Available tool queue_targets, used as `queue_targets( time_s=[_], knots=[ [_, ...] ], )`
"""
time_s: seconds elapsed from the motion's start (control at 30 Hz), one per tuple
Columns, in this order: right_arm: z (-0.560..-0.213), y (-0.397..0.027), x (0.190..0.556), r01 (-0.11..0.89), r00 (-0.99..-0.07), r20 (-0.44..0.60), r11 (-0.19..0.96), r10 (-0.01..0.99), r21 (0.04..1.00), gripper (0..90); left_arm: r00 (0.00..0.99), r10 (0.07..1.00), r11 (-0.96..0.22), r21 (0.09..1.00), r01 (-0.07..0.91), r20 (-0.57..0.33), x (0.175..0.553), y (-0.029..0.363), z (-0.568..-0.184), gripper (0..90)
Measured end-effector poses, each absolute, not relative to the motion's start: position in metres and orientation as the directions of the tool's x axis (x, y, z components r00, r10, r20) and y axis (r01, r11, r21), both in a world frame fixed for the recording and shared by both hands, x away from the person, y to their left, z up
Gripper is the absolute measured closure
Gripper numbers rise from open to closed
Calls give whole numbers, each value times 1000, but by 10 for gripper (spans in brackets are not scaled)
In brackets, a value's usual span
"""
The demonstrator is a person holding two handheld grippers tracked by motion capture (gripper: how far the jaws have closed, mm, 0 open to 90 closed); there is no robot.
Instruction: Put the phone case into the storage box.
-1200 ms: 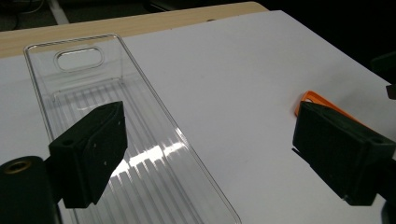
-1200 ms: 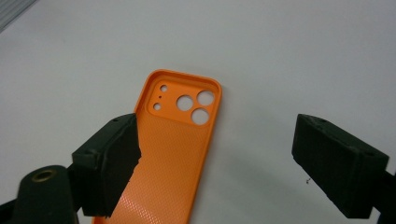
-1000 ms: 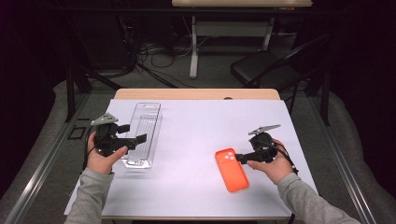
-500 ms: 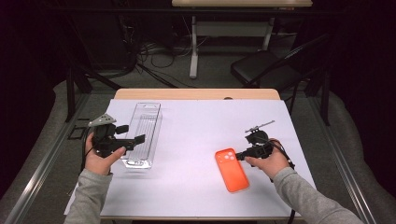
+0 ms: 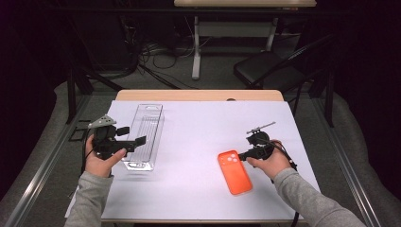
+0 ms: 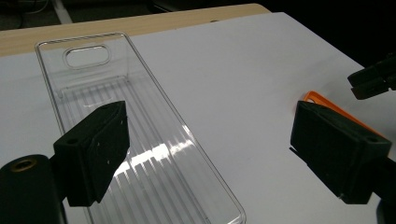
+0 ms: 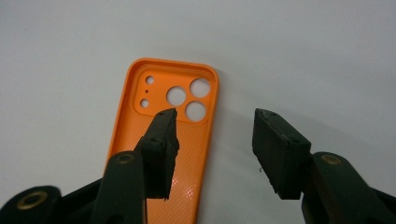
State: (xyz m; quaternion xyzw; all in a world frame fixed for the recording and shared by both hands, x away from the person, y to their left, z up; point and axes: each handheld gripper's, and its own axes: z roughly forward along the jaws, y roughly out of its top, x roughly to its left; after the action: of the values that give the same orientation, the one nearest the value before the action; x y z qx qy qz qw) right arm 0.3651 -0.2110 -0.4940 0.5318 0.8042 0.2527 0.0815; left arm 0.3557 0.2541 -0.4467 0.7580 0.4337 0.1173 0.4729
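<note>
Phone case (image 7: 163, 140), orange, near desk (image 5: 198, 142) front-right corner. Right tool (image 7: 212, 140) just been closing, jaws straddle right rim, no grip yet. Centre rim between pads before clamping. Left tool (image 6: 205, 154) released, over clear tray (image 6: 140, 140).

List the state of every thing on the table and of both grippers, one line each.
Clear plastic tray: empty, lying flat on the white table cover.
Orange phone case: empty, lying flat with its inside facing up.
Left gripper: jaws open, over the tray, holding nothing.
Right gripper: jaws have just been closing, open, one jaw over the case's edge, the case not gripped.
</note>
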Motion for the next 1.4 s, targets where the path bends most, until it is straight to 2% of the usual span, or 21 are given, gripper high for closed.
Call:
queue_targets(
  time_s=[0.23, 0.33, 0.43, 0.6, 0.87, 1.0, 1.17, 1.23, 1.4],
  knots=[
    [-489, -210, 367, 796, -437, 104, 330, 894, 507, 520, 591, 771, -167, 821, 546, -237, 356, 256, -447, 121],
    [-487, -209, 369, 798, -454, 121, 342, 883, 496, 535, 588, 773, -163, 821, 547, -239, 356, 256, -447, 127],
    [-485, -208, 372, 828, -433, 155, 324, 888, 457, 532, 589, 771, -163, 821, 547, -240, 356, 256, -447, 132],
    [-486, -206, 376, 855, -400, 185, 293, 898, 428, 465, 591, 770, -163, 821, 547, -241, 356, 257, -447, 140],
    [-492, -200, 379, 843, -423, 124, 340, 898, 416, 430, 591, 769, -163, 820, 548, -242, 356, 258, -447, 147],
    [-495, -198, 379, 861, -407, 114, 339, 906, 380, 497, 589, 770, -161, 820, 549, -243, 356, 258, -447, 148],
    [-497, -195, 379, 861, -396, 102, 331, 913, 385, 553, 589, 769, -155, 823, 547, -247, 356, 259, -447, 148],
    [-499, -194, 378, 861, -401, 106, 335, 910, 383, 622, 588, 770, -153, 823, 547, -247, 355, 259, -447, 148],
    [-503, -191, 378, 857, -416, 85, 358, 905, 371, 571, 588, 770, -156, 822, 548, -246, 356, 259, -447, 148]
  ],
)
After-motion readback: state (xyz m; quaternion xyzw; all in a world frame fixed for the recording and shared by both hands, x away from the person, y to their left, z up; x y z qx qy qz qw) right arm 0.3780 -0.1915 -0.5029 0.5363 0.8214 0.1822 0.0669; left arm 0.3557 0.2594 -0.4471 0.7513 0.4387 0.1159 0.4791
